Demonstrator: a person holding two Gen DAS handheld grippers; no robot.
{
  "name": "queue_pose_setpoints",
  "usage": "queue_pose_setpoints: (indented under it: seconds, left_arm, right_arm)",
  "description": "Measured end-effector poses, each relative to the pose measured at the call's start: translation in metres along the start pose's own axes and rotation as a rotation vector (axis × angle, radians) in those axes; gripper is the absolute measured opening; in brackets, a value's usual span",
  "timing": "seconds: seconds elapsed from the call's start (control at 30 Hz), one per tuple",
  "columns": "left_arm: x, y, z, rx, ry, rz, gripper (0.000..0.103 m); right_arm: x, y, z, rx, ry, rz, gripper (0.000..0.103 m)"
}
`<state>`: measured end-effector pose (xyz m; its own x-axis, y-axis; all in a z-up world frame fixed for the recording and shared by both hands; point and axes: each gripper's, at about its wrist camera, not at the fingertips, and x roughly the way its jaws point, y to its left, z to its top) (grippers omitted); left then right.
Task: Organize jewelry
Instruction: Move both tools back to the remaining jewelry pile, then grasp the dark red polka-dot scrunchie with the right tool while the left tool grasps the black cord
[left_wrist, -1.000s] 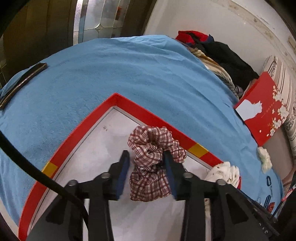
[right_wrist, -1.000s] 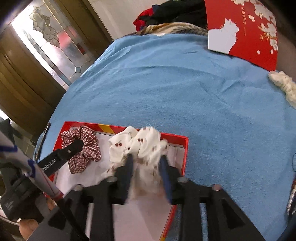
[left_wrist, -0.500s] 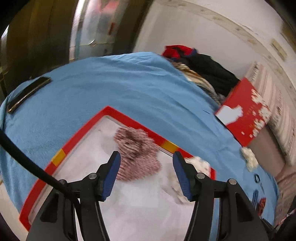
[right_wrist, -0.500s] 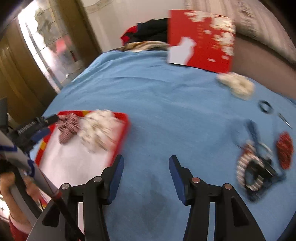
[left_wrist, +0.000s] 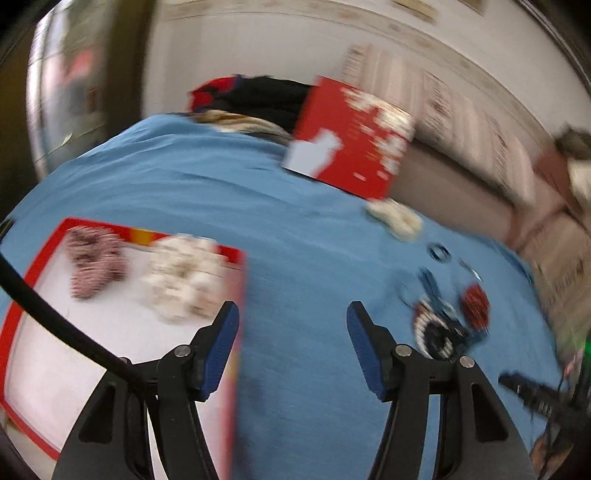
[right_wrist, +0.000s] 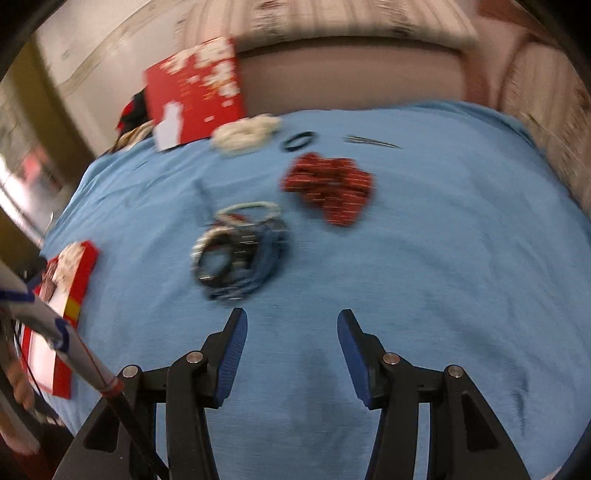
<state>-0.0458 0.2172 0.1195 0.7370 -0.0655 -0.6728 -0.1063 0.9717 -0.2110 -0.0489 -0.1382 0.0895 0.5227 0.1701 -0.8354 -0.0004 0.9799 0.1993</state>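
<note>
both jaws wide open, nothing held: left gripper (left_wrist: 293, 314), right gripper (right_wrist: 291, 321) | only left view shows plaid scrunchie (left_wrist: 94, 266) in red-rimmed tray (left_wrist: 14, 314) | right view: bracelet tangle (right_wrist: 240, 251) on blue cloth (right_wrist: 443, 258)

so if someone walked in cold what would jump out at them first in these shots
Probably the red-rimmed tray with a white floor at the left of the blue cloth-covered table, holding a red plaid scrunchie beside a cream spotted scrunchie. Next, the tangled pile of bracelets and hair ties mid-table, with a dark red scrunchie just beyond it. Both the left gripper and right gripper are open and empty.
</note>
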Motion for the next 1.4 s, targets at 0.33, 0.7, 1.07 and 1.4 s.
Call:
queue_pose_setpoints:
  seconds: [0.33, 0.7, 1.07, 1.4]
  left_arm:
    - [0.045, -0.112, -0.050, 0.195, 0.168, -0.141, 0.060]
    - [0.077, -0.195, -0.054, 0.295, 0.196, -0.235, 0.060]
    - [0.116, -0.242, -0.064, 0.386, 0.242, -0.278, 0.045]
    - [0.114, -0.220, -0.058, 0.209, 0.295, -0.309, 0.000]
  right_arm:
    - [0.009, -0.062, 0.007, 0.080, -0.048, 0.029, 0.055]
    - [0.034, -0.089, 0.041, 0.101, -0.061, 0.083, 0.055]
    - [0.075, -0.096, 0.087, 0.117, -0.061, 0.211, 0.056]
    - [0.109, -0.090, 0.099, 0.100, 0.000, 0.251, 0.014]
